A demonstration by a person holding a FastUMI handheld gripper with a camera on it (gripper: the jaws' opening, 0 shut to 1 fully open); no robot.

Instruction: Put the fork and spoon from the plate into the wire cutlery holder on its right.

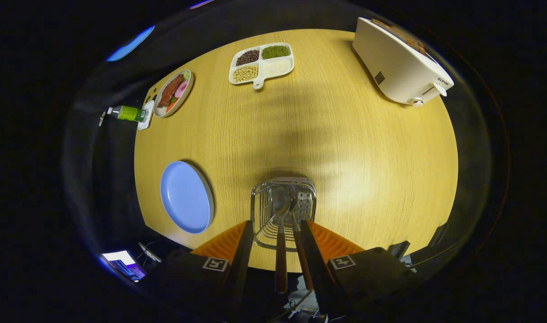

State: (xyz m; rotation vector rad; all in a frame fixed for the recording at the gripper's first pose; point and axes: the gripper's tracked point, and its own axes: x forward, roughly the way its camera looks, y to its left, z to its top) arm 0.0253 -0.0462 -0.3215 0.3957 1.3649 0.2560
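Gripper view: the gripper [273,244] is hanging with fingers parted, grasping nothing, over the wire cutlery holder [283,211] now standing spoon [281,215] and fork [300,233], the blue plate [186,197] lying bare beside it.

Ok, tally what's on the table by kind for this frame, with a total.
Dishes: 3 (blue plate, food plate, divided tray)
Cutlery in the wire holder: 2 (spoon, fork)
Holders: 1
Toasters: 1
Bottles: 1
Total: 8
The gripper fingers stand apart around the two handles, not pressing them.
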